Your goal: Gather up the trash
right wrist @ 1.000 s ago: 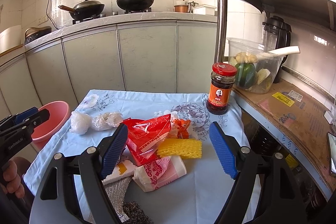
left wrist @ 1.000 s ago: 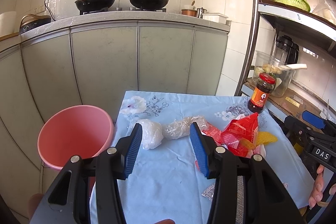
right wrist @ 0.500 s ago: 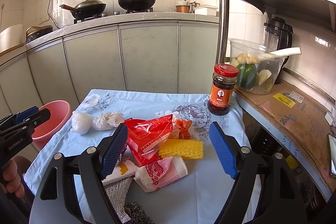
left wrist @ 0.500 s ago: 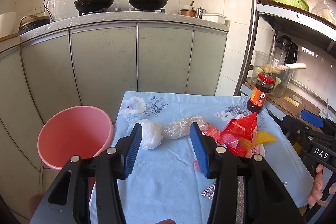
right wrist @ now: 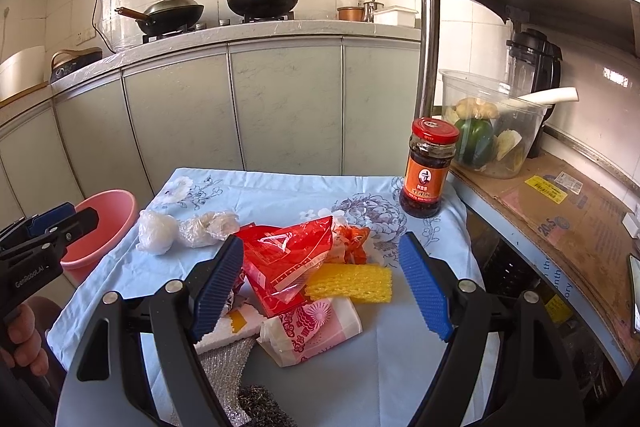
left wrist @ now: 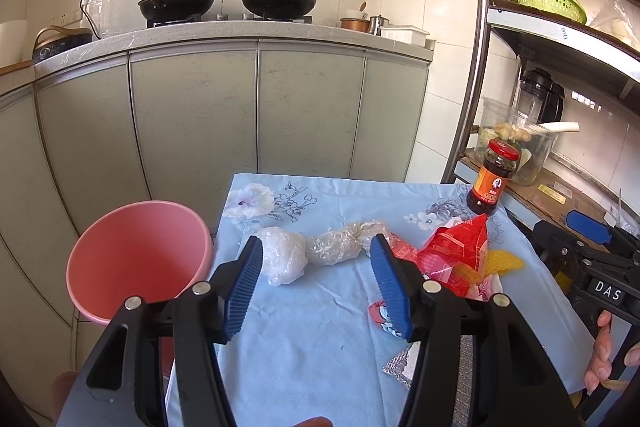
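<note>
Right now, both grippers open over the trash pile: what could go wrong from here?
1. The sauce jar stands upright near the table's far right corner, close behind the red wrapper; a wide sweep by the right gripper might topple it.
2. The pink bin sits beside and below the table edge, so a light plastic wad released early by the left gripper could miss.

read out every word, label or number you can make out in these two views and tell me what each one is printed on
"DAS" on the right gripper body, seen from the left wrist.
"GenRoboLAI" or similar, small, on the left gripper body, seen from the right wrist.
"20" on the cardboard lining the shelf; its other print is too blurred.
Sauce jar label: Chinese characters, too small to read.
Red plastic bag and pink wrapper: print unreadable.
</note>
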